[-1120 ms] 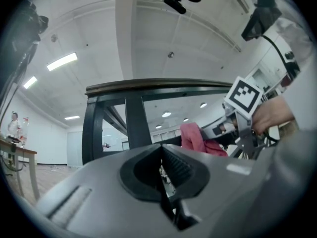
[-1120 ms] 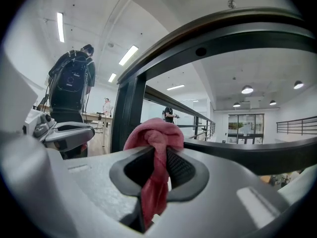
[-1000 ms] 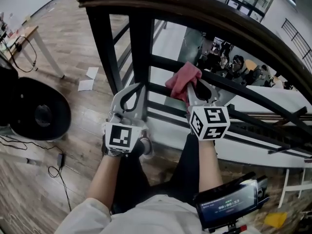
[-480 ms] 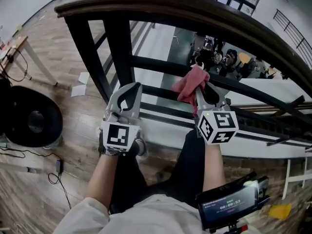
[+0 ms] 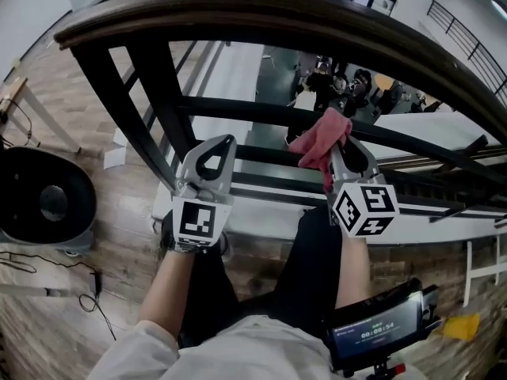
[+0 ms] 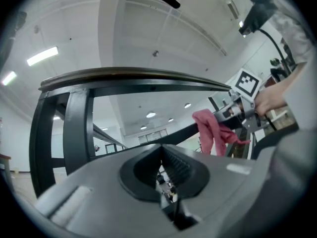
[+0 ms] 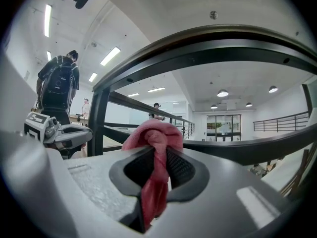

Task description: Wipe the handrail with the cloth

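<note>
The right hand-held gripper is clamped on the bunched middle of the cloth. The left hand-held gripper is closed on nothing. The cloth is likely light, soft and limp, so this pinch across its gathers should suit wiping. It is rose-pink and crumpled, and sits below the dark handrail without touching it.

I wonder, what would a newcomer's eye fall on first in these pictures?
The pink cloth stands out most, pinched in the shut right gripper and held up in front of the dark railing bars, below the top rail. Next comes the broad, dark handrail, arching across the top of the head view. Further left, the left gripper is shut and empty.
</note>
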Tool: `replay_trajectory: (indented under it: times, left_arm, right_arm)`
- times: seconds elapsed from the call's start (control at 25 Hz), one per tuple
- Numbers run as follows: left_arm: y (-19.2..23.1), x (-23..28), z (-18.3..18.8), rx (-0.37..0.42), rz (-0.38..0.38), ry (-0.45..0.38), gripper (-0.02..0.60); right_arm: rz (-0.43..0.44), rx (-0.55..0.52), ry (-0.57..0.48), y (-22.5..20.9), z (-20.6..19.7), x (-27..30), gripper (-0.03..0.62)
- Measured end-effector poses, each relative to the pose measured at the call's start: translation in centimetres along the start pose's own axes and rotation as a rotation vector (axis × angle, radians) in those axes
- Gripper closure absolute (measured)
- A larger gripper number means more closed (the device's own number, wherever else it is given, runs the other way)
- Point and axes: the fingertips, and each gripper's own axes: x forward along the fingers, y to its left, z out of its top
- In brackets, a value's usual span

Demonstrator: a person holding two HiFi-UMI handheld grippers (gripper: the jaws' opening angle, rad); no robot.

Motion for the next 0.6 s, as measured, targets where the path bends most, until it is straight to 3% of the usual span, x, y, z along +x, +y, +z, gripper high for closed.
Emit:
replay_trajectory:
  times: [0.32,0.6]
  left_arm:
    - [-2.8,2.8,0.0,-0.016,-0.062,-0.006,0.575]
    - [-5.5,4.7,0.5,-0.018,-0.116,-0.010,0.575]
  right_arm:
    - [-0.093,0.013,0.002,-5.1,-0.4,-2.8,0.526]
    - [-0.249,0.049,-0.021,-11.5,-0.6,-6.8,0.526]
